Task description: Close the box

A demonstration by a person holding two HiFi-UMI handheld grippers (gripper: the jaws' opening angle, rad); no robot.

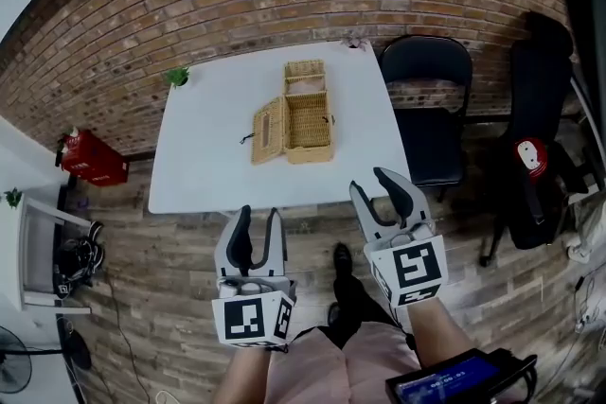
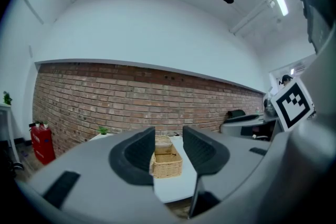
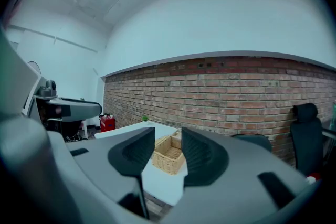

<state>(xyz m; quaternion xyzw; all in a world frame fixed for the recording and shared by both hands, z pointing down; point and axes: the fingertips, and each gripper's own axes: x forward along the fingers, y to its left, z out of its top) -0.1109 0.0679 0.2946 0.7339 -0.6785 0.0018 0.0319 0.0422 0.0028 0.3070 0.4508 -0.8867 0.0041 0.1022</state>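
An open wicker box (image 1: 310,123) stands in the middle of the white table (image 1: 208,166). One lid flap (image 1: 268,131) hangs out to its left and another (image 1: 304,75) lies at its far end. My left gripper (image 1: 258,218) is held in front of the table's near edge, open, with nothing between its jaws. My right gripper (image 1: 371,182) is at the near right corner, also open with nothing in it. Both are well short of the box. It shows far off between the jaws in the left gripper view (image 2: 167,161) and in the right gripper view (image 3: 169,155).
A small green plant (image 1: 177,76) sits on the table's far left corner. A black chair (image 1: 426,99) stands right of the table, with a dark bag (image 1: 535,137) beyond it. A red object (image 1: 92,158) and a white shelf (image 1: 47,251) are at the left. A brick wall is behind.
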